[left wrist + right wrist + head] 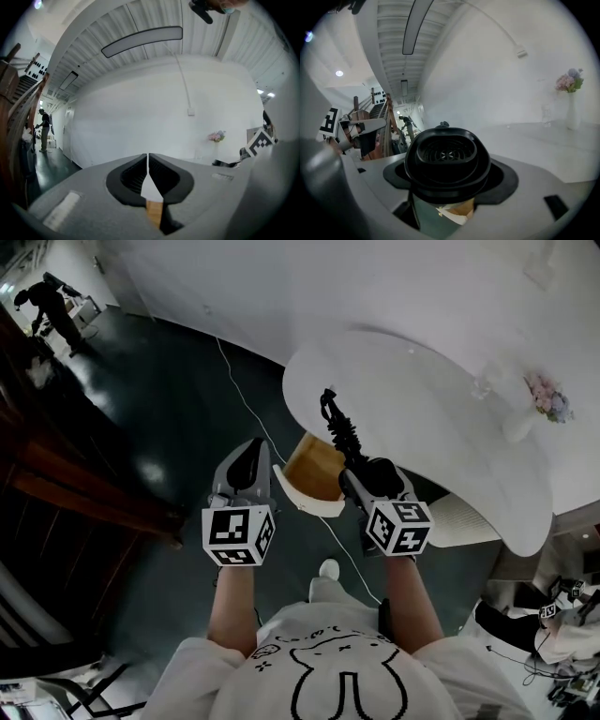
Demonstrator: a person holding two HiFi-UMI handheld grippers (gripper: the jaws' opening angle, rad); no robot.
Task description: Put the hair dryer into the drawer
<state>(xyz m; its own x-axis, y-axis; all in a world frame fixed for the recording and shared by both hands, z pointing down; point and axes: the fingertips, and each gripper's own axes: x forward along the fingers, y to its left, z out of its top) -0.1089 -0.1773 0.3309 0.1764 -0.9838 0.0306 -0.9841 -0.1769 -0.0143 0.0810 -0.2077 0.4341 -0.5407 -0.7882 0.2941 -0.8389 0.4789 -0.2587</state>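
Note:
My right gripper [371, 476] is shut on a black hair dryer [349, 439]. The dryer's round grilled end [447, 158] fills the right gripper view, and its black cord end sticks out over the white table [422, 381]. Just left of it, the drawer [302, 493] under the table's edge stands pulled out, with a white front and a wooden inside [315, 468]. My left gripper [247, 454] is shut and empty, beside the drawer's left end. A strip of the drawer's wood shows below its jaws in the left gripper view.
On the table's far side stand a white vase of flowers [547, 399] and a clear glass [482, 385]. A thin cable [239, 395] runs over the dark floor. A wooden staircase [66, 474] is at the left, and a person [52, 307] stands far off.

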